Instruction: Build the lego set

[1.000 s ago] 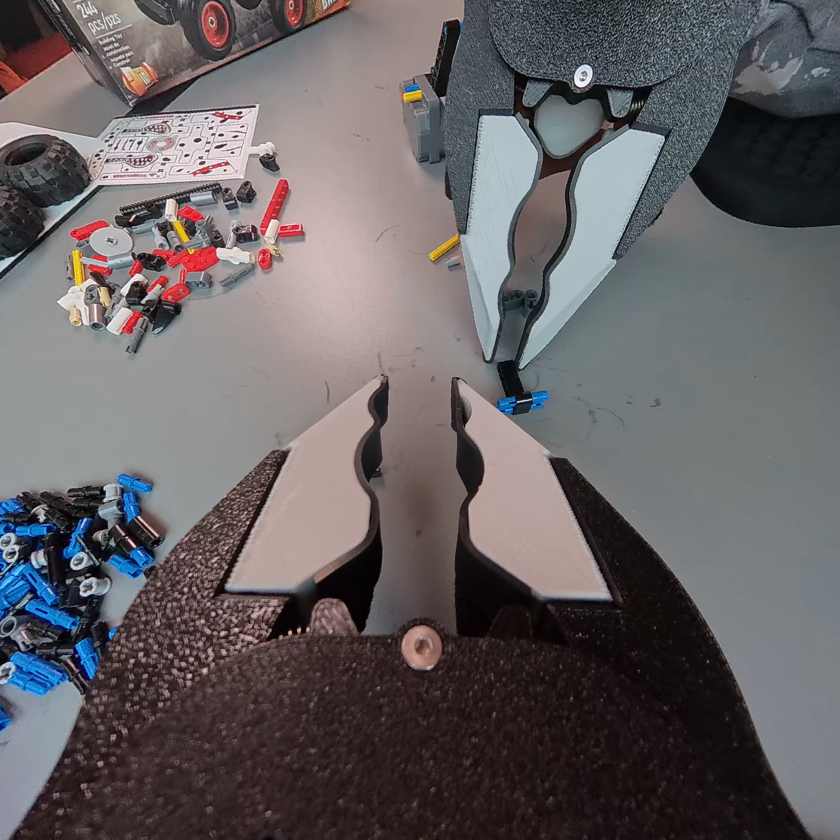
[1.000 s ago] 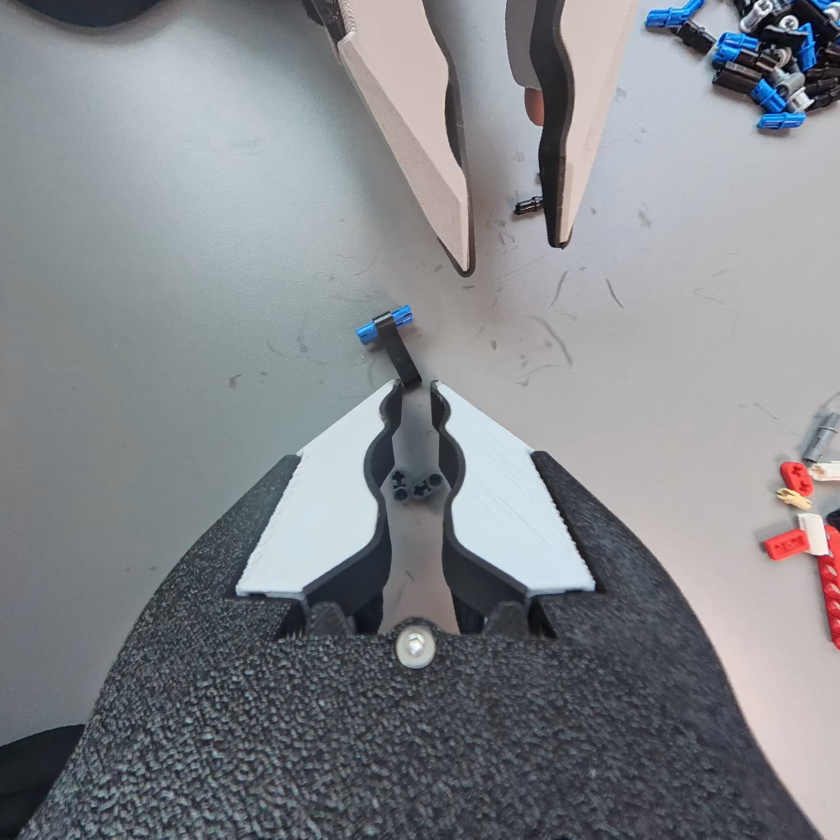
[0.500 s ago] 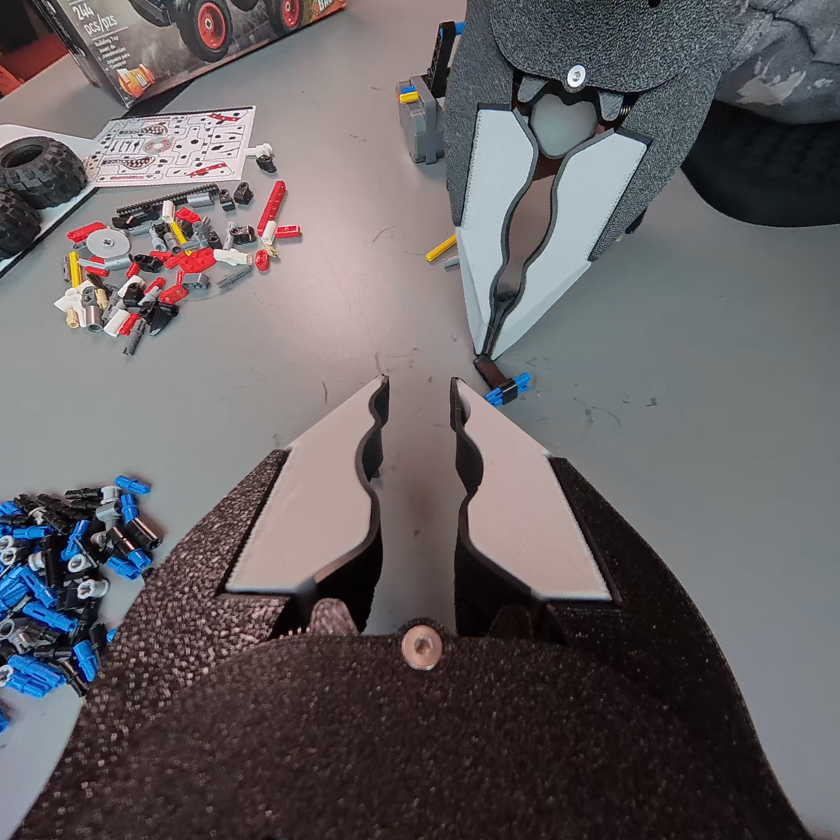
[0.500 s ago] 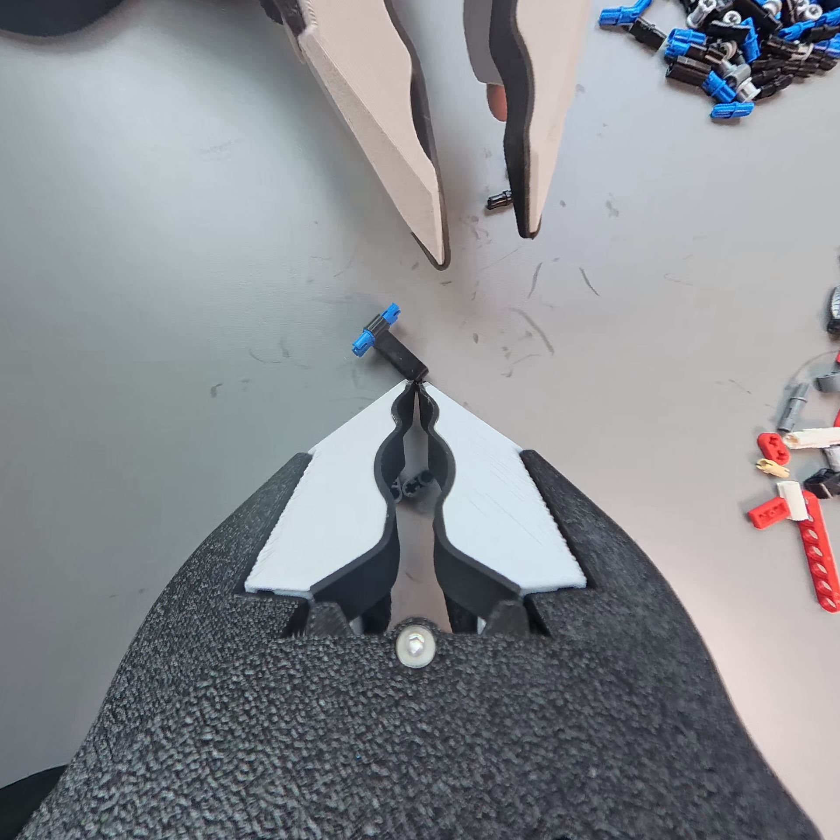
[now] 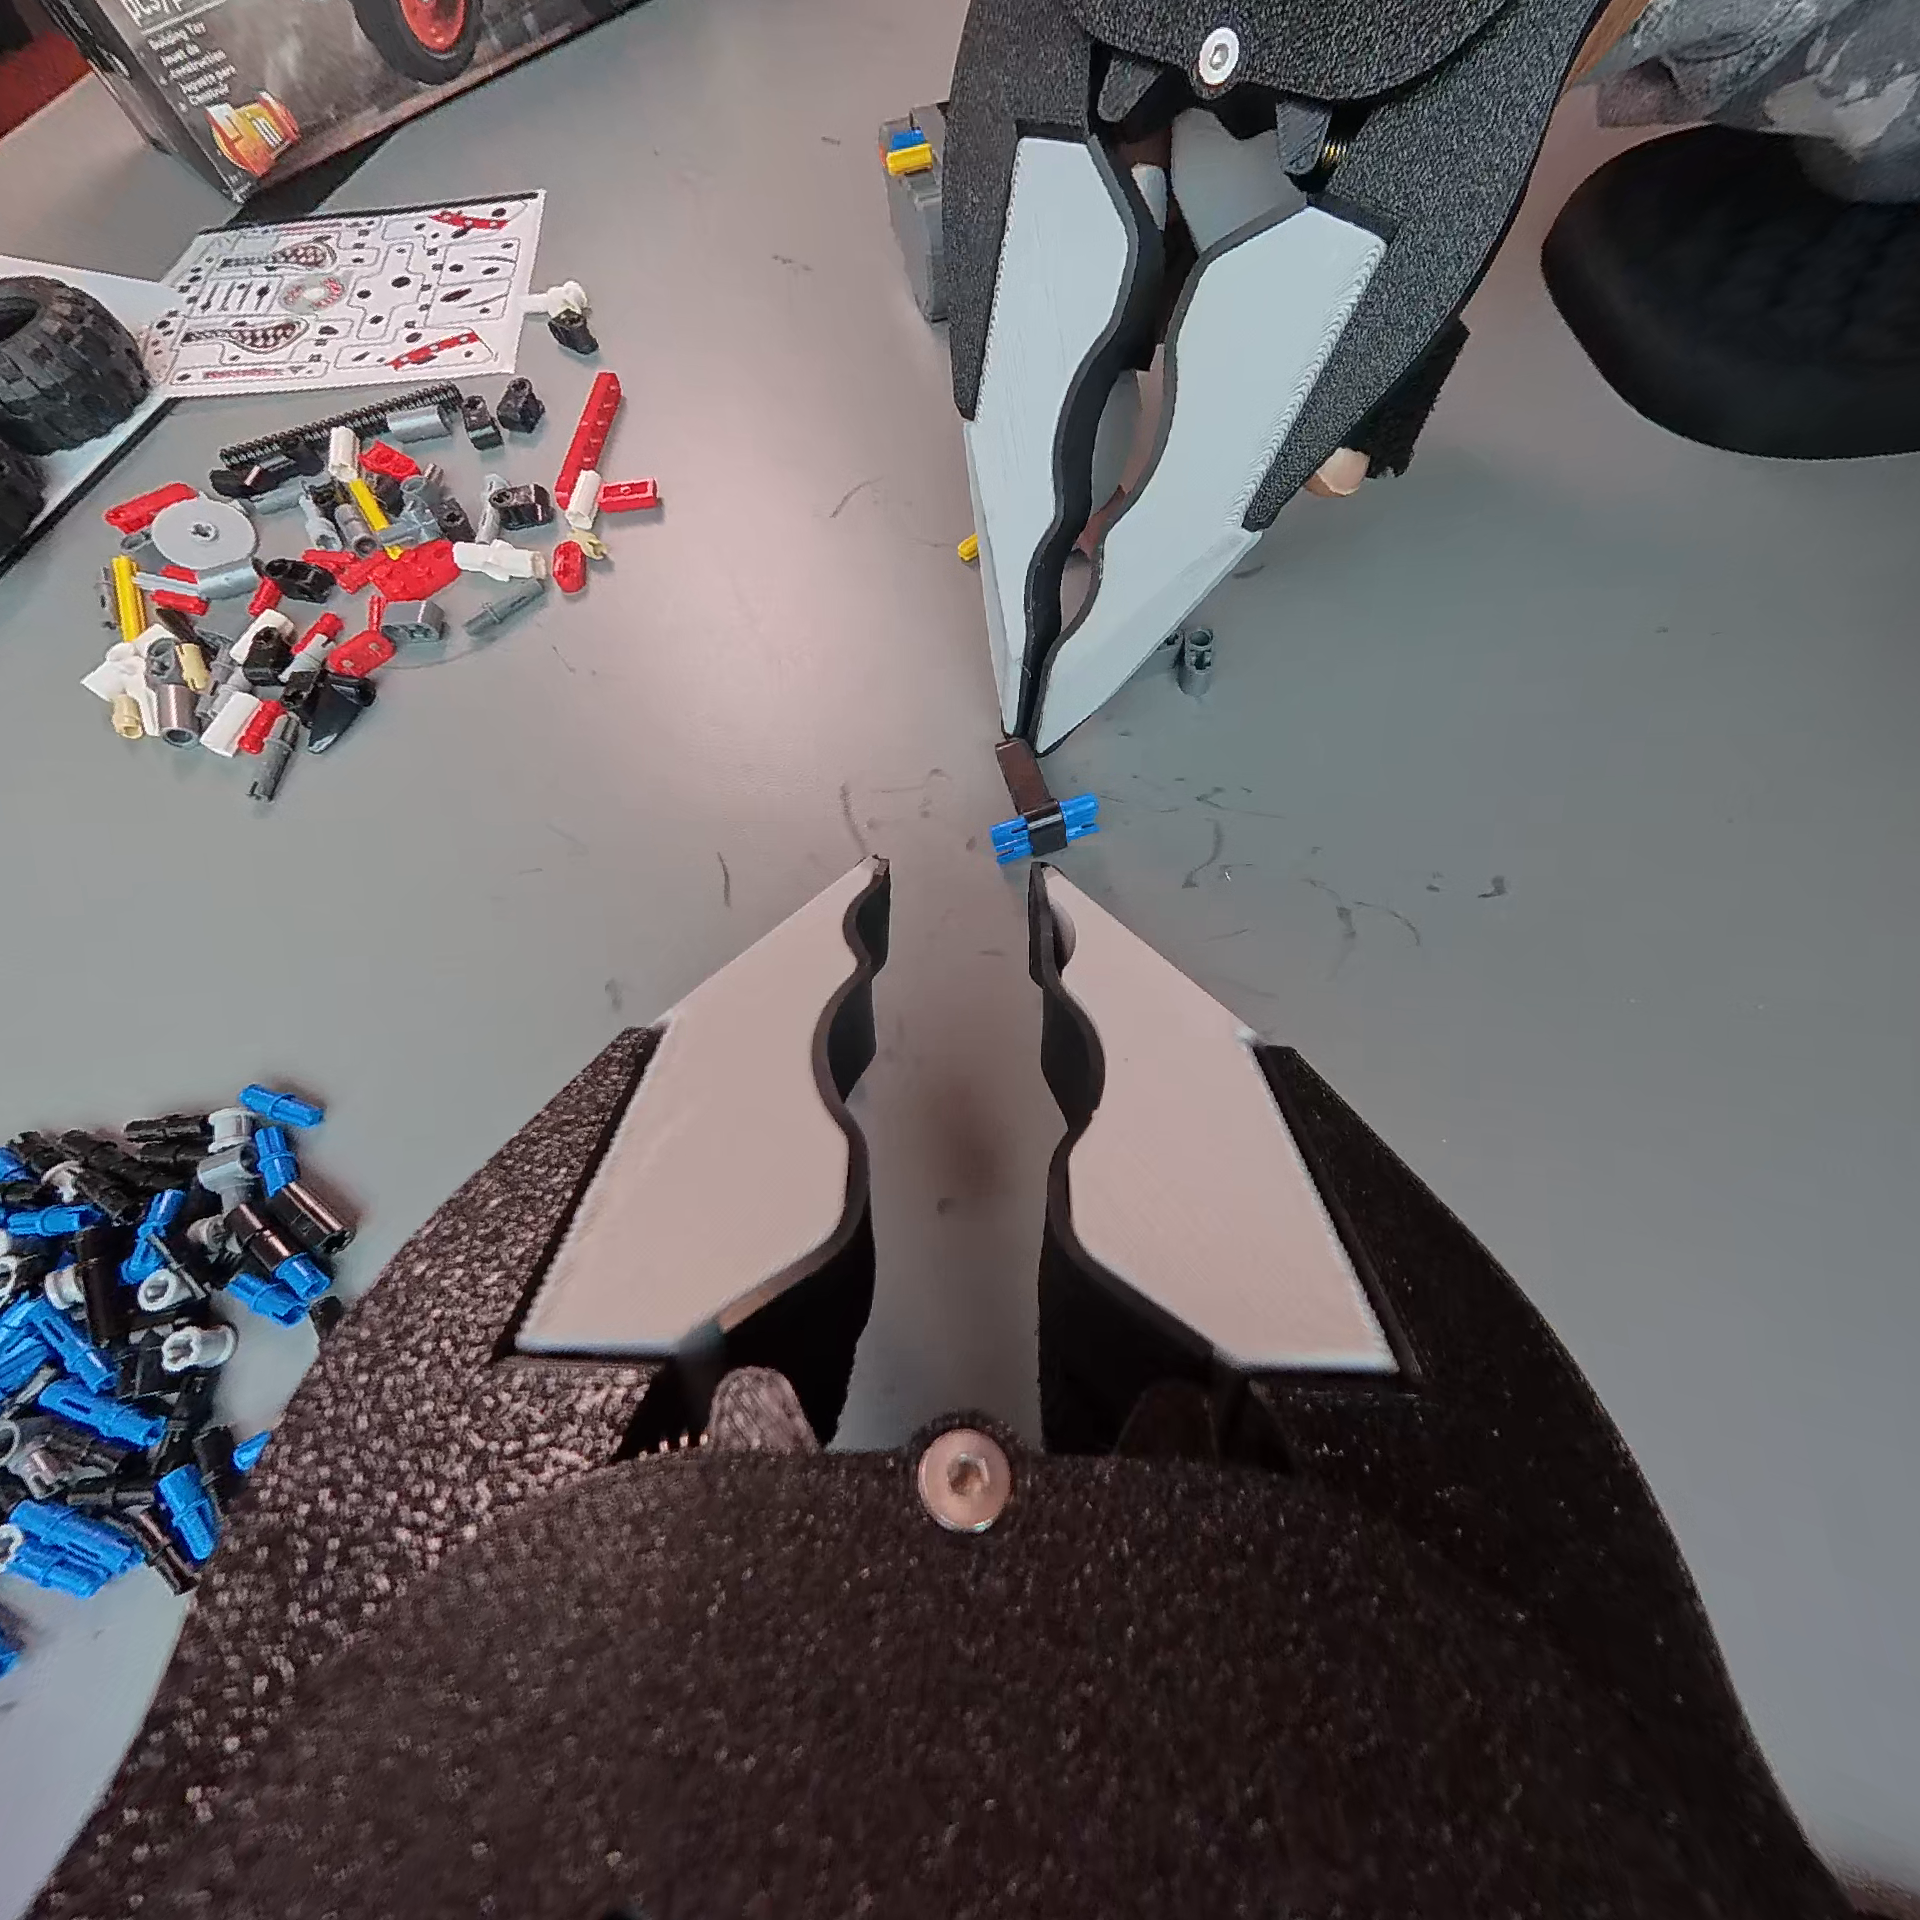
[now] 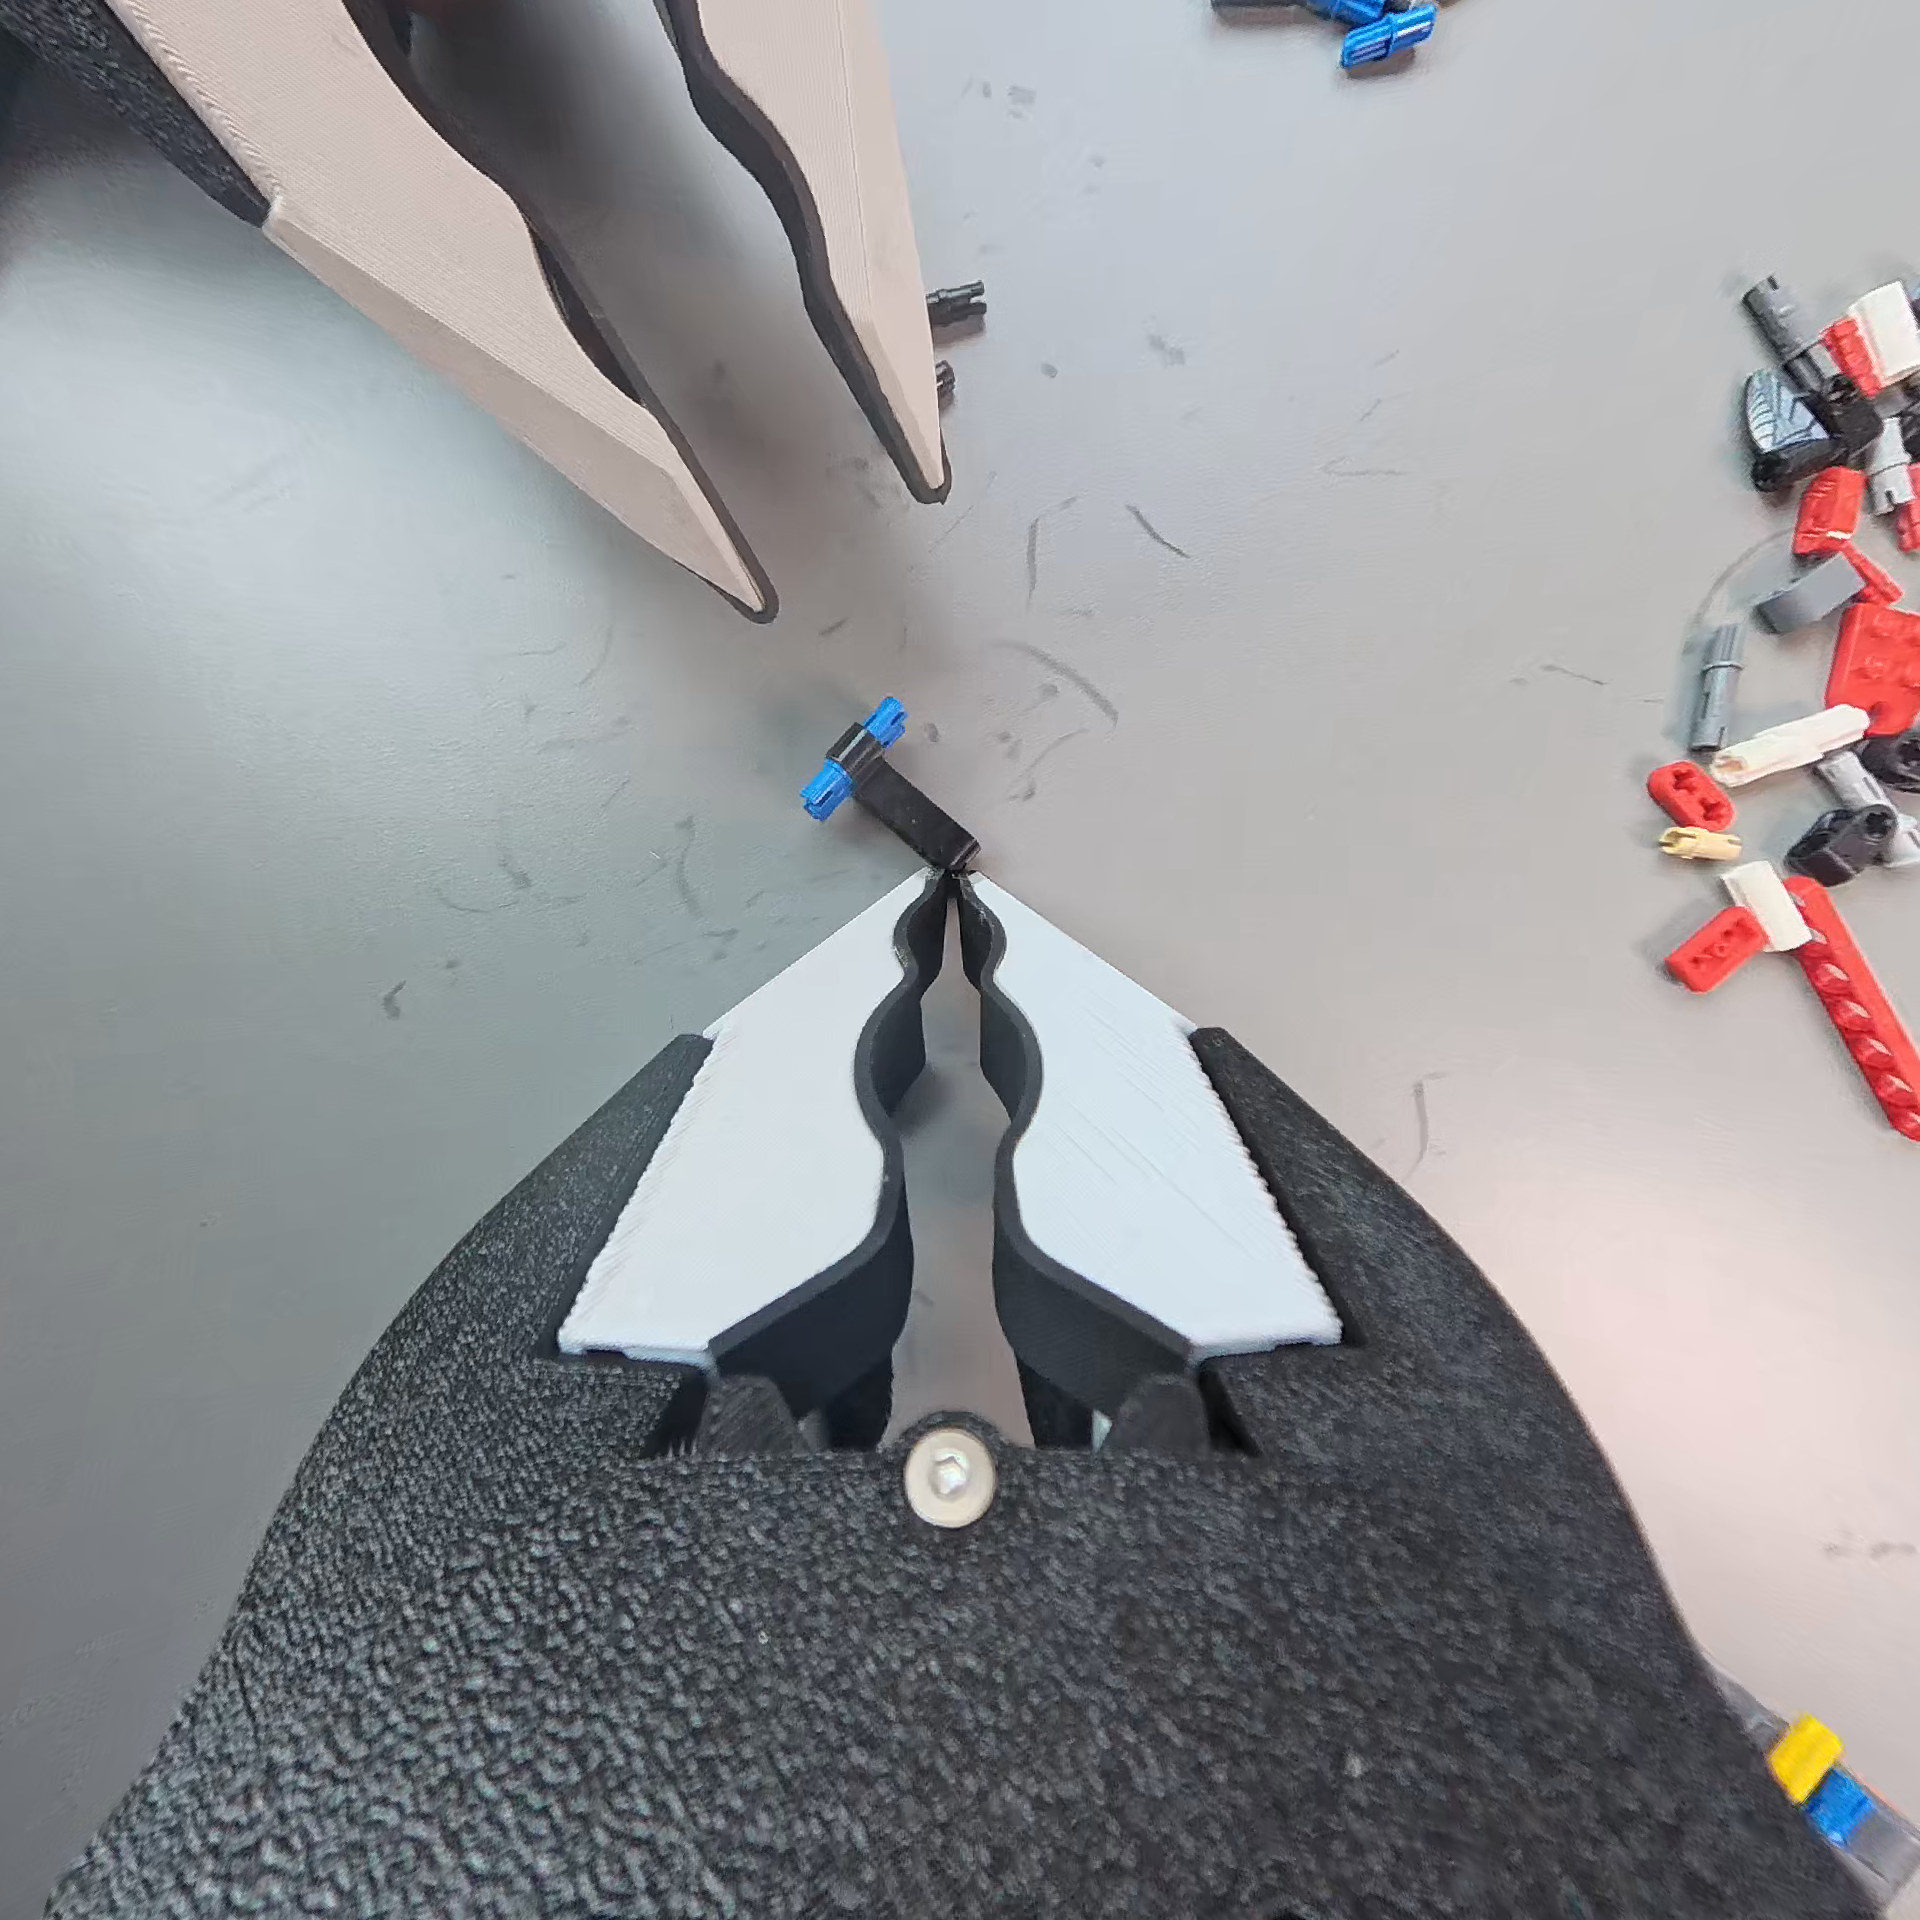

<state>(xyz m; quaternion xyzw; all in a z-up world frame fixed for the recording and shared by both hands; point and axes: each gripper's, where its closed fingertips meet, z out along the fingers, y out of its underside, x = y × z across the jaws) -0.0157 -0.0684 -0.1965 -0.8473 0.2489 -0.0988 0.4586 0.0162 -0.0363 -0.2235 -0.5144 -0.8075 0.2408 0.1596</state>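
My right gripper (image 6: 951, 883) is shut on one end of a short black beam (image 6: 920, 826). A blue pin (image 6: 852, 753) sits across the beam's far end. The left wrist view shows the right gripper (image 5: 1029, 732) pointing down at the grey table, with the beam (image 5: 1021, 779) and pin (image 5: 1042, 828) just beyond my left gripper's right fingertip. My left gripper (image 5: 958, 873) is open and empty, low over the table. It also shows in the right wrist view (image 6: 850, 549), facing the pin.
A heap of blue and black pins (image 5: 135, 1299) lies at the left. A mixed pile of red, grey and white parts (image 5: 343, 561), a sticker sheet (image 5: 353, 296), tyres (image 5: 62, 364) and the box (image 5: 312, 73) lie farther back. A small grey connector (image 5: 1200, 660) lies beside the right gripper.
My right gripper has shut on the end of the black beam, which earlier lay loose in front of its open fingers. The two grippers have come closer together. My left gripper stays open.
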